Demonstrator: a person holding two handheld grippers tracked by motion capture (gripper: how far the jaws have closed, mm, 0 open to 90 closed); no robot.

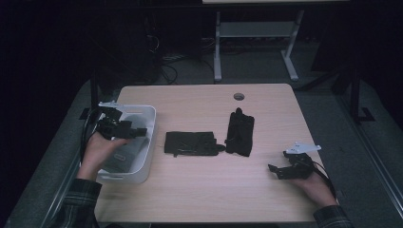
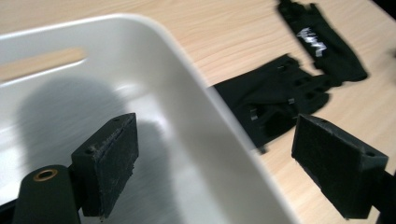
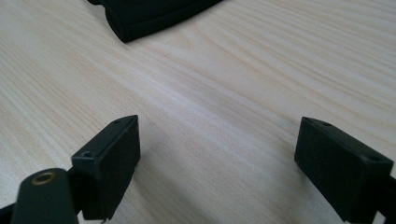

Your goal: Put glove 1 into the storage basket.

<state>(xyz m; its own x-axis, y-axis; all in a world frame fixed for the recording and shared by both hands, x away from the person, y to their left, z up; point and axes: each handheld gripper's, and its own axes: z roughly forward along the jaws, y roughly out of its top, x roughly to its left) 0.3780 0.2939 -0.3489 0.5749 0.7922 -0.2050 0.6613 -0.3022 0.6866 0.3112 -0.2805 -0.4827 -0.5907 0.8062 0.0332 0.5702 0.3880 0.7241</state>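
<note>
Fingers [image 2: 107, 163] of the left gripper [image 1: 124, 129] stand spread and released, nothing between them, one over the inside of the white bin [image 2: 196, 130] and the other past its rim. Beyond that rim a black glove [image 2: 275, 98] lies flat on the worktop [image 1: 199, 190], a second glove [image 2: 322, 42] farther off, just beside it. Right gripper [image 1: 278, 170] fingers [image 3: 109, 163] are likewise released, empty over bare worktop, with a glove edge [image 3: 144, 16] ahead.
</note>
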